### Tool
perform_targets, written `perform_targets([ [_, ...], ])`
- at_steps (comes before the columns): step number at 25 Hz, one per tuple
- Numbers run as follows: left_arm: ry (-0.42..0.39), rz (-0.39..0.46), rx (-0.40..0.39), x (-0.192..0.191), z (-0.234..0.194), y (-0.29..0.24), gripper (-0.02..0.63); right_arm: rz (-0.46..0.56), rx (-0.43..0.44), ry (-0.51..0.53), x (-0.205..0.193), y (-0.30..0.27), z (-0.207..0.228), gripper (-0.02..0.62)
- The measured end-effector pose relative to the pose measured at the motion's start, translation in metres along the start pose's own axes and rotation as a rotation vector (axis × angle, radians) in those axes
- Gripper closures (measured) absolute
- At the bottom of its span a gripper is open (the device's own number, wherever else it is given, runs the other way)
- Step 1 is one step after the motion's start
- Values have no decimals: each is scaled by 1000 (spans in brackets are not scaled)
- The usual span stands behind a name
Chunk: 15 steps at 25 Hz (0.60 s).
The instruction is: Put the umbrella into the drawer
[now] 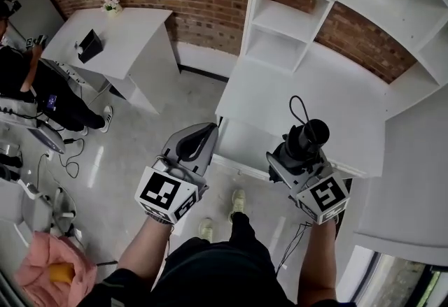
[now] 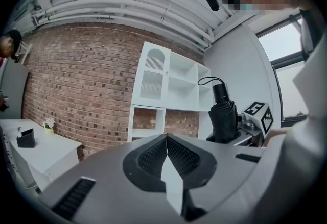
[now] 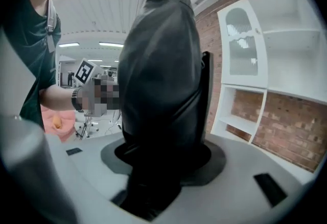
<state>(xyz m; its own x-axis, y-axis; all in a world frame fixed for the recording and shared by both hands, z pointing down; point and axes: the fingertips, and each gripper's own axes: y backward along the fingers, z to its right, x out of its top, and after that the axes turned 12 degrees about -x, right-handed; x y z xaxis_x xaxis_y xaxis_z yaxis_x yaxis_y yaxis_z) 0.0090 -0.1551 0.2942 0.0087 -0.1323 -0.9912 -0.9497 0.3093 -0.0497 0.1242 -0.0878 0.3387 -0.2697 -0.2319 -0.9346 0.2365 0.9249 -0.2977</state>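
A folded black umbrella with a thin wrist loop stands upright in my right gripper, whose jaws are shut on it; in the right gripper view the umbrella fills the middle and hides the jaws. My left gripper is shut with nothing in it, its pads meeting. From the left gripper view the umbrella shows at the right. Both grippers hang in front of the white desk. A white drawer front lies below the desk edge between them.
A white shelf unit stands on the desk against the brick wall. A second white table with a black box sits at the left. A person stands at the far left. Cables lie on the floor; a pink cloth lies bottom left.
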Motion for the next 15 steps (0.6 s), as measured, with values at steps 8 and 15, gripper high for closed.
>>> perform_targets([
  [8,26,-32,73,-35,-39,-56,600,-95,163,38,-69,-63,29,393],
  [15,55,-59,154,-74,-67,-80,600,-192,354,93,-147,-110,18,393],
])
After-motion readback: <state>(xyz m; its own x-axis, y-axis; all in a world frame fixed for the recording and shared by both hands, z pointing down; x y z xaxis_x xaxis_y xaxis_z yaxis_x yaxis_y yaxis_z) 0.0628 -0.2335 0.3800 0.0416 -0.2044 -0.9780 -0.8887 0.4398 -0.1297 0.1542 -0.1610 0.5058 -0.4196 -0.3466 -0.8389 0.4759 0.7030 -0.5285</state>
